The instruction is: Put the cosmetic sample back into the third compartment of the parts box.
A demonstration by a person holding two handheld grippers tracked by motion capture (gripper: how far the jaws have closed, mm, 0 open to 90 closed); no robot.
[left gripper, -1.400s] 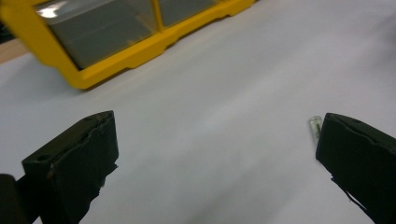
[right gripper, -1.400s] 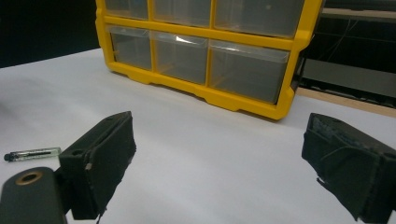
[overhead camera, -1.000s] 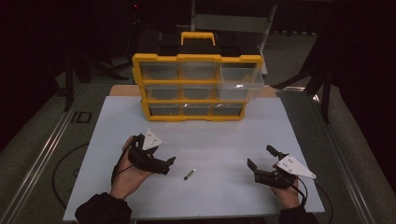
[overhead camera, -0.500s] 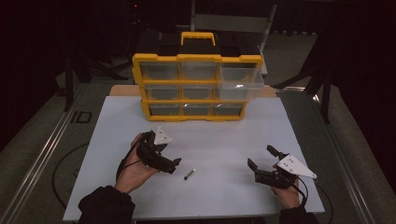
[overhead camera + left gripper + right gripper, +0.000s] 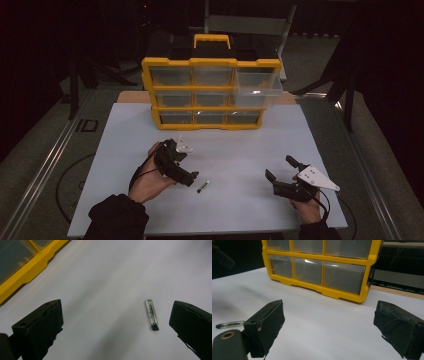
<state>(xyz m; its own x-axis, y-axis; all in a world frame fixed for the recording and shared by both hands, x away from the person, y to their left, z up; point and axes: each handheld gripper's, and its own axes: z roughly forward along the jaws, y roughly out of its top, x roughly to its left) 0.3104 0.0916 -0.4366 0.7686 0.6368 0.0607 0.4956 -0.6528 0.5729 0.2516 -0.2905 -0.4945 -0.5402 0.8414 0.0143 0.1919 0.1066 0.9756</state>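
In the high view I see the left gripper (image 5: 189, 176) in the lower left-centre of the frame, held in the person's left hand (image 5: 145, 175), with its black jaws pointing toward the lower right. Its jaws stand spread apart and grasp nothing; in the left gripper view (image 5: 116, 322) they rise at the lower left and lower right edges with bare table between them. The small clear cylindrical tube with a black end cap (image 5: 203, 186) lies flat on the white rectangular table top (image 5: 240, 150), just right of the left gripper's jaw tips in the high view and not touching them. In the left gripper view the tube (image 5: 152, 314) lies right of centre, between the jaws and nearer the right-hand one, with its black cap toward the bottom of the frame. The right gripper (image 5: 281, 172) sits in the lower right of the high view, well apart from the tube, with a grey three-cornered plate on top. I read it as released as well: in the right gripper view (image 5: 329, 320) its jaws stand wide apart around empty table, and the tube (image 5: 230, 324) lies at the left edge of that frame, outside the jaws. The yellow plastic organiser cabinet with clear drawers (image 5: 210, 92) stands at the upper centre of the high view, at the far edge of the table; its upper right drawer projects forward of the others.
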